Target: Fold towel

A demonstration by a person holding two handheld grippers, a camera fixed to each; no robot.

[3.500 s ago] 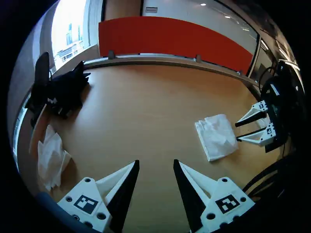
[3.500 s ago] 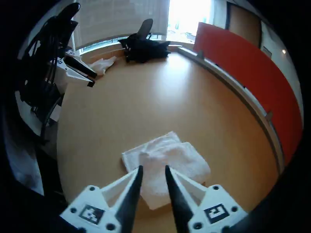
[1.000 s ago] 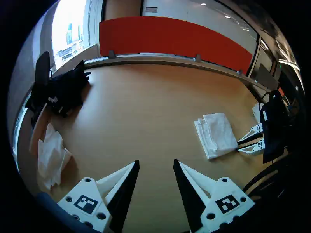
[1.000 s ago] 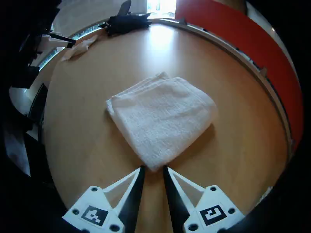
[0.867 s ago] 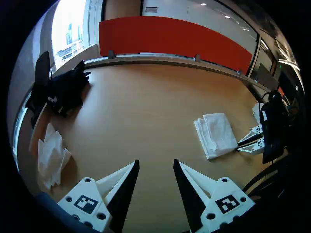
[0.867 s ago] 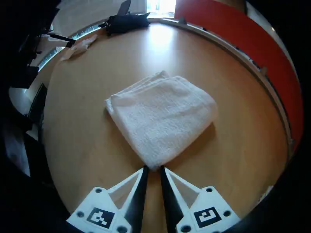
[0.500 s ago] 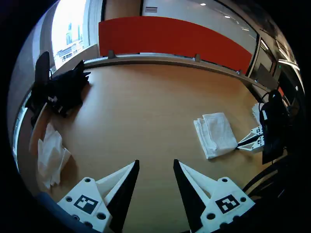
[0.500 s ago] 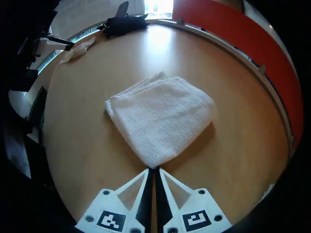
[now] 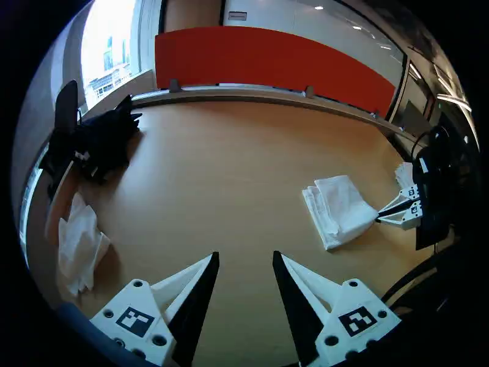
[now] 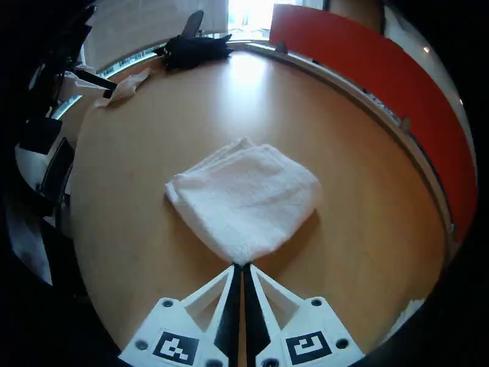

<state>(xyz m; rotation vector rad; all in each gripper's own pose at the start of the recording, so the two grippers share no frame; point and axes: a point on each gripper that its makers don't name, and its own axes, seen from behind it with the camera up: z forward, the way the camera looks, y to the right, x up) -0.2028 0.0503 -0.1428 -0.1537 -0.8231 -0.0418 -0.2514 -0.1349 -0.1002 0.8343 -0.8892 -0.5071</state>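
A folded white towel (image 10: 244, 196) lies on the round wooden table (image 10: 342, 153). In the right gripper view my right gripper (image 10: 242, 266) is shut on the towel's near corner, which is raised a little off the wood. The left gripper view shows the same towel (image 9: 339, 208) at the right, its corner pinched by the right gripper (image 9: 382, 214). My left gripper (image 9: 244, 257) hovers open over bare table, far from the towel, with nothing between its fingers. It also shows far off at the table's left rim (image 10: 101, 82).
A black bag (image 9: 101, 144) and a crumpled white cloth (image 9: 76, 244) lie near the table's left edge. A red partition (image 9: 275, 58) runs along the far rim. Another white cloth (image 9: 403, 174) sits beyond the right gripper. A dark chair stands behind the bag.
My right gripper closed from slightly open onto the towel's near corner and lifted it a little. The left gripper stayed still and open.
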